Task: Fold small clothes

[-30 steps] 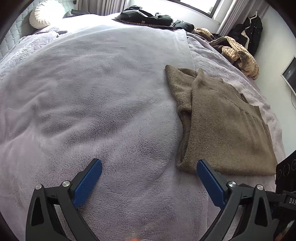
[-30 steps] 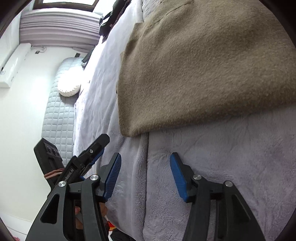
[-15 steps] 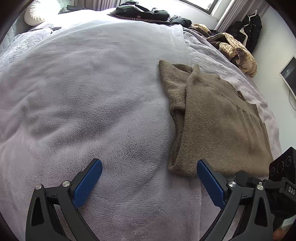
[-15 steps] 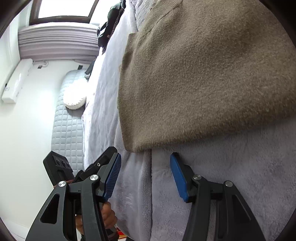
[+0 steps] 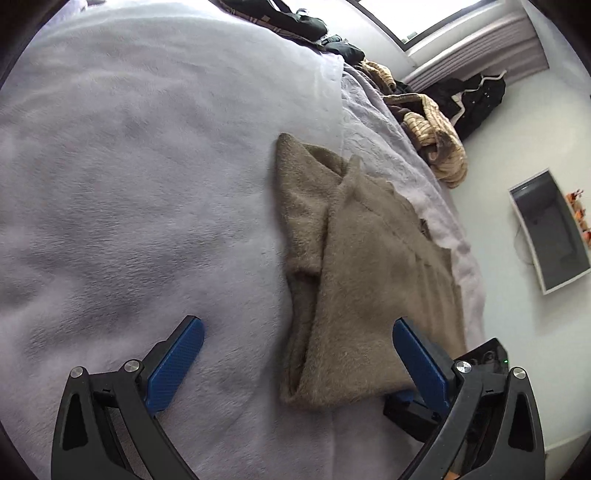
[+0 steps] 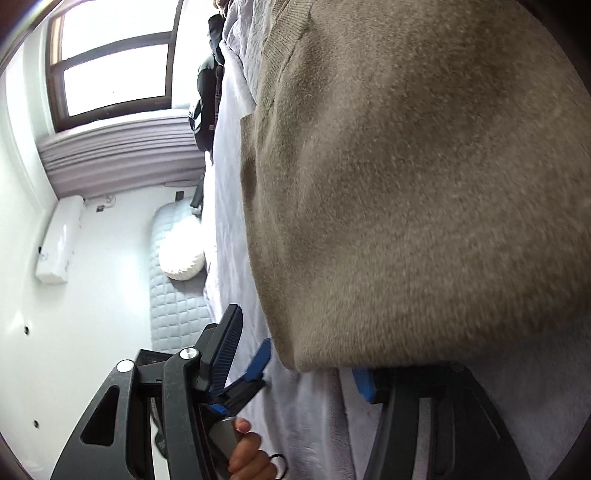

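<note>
The brown sweater (image 5: 373, 280) lies partly folded on the lilac fleece blanket (image 5: 147, 184) that covers the bed, toward the blanket's right edge, with one sleeve doubled over the body and a narrow flap pointing away along its left side. Its near hem sits between the blue fingertips (image 5: 177, 363) of the left gripper (image 5: 297, 363), whose jaws stand wide apart and hold nothing — the left pad rests over bare blanket, the right one at the sweater's lower right corner.

In the right wrist view the sweater fills most of the frame. The right gripper (image 6: 295, 363) is at the hem; its jaws are spread, with the right finger under the hem and mostly hidden, so it seems to grip no cloth yet. Beside its left finger the other gripper's blue tip and a bare hand (image 6: 251, 456) show.

Farther off lie dark clothes (image 5: 295, 18) and a tan striped garment (image 5: 436, 147).
</note>
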### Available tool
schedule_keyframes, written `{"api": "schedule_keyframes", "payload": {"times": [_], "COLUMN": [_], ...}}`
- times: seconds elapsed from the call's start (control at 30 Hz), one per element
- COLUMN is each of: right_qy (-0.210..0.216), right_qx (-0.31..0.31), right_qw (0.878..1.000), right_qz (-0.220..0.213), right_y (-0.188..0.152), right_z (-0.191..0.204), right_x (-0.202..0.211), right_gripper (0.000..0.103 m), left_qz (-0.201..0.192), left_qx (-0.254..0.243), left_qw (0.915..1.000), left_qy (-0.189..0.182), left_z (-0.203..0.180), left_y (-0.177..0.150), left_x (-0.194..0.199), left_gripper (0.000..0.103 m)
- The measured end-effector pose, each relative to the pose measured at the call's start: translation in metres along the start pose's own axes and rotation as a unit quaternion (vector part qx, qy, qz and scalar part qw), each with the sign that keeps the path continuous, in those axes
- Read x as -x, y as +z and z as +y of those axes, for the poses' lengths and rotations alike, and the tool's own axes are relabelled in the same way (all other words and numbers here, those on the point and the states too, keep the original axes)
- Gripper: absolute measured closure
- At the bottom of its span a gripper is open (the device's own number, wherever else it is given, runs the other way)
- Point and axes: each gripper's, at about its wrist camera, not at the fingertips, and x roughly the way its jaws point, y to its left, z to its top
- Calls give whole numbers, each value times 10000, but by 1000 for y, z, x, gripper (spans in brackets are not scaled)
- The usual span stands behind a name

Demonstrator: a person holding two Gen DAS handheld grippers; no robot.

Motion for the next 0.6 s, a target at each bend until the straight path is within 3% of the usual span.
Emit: {"api": "schedule_keyframes", "payload": {"times": [0.03,0.2,0.37,0.43,0.6], "right_qy": [24,304,239,200,-35], "right_qx": [97,786,1235,1278,1343], "right_qw": [9999,9963,9920,9916,9908], "right_qz": [-20,-142,-139,-94,134], "right_y": [1,9,10,9,9], "right_z": [5,42,64,64,62], "right_x": [2,19,24,24,16], "right_gripper": [95,95,95,95,95], "left_qz": [53,323,744,887,1131], "left_qx": [44,308,407,285,-100], "left_qw": [9998,9950,9848,9833,9851], "left_qy": [-195,-893,-1513,-1565,-1289], "left_z": [0,-2,-23,-37,-81], "left_y": [4,24,52,58,61], "left_x": [-4,-25,-63,-76,-108], "left_gripper": [1,1,1,1,1]}}
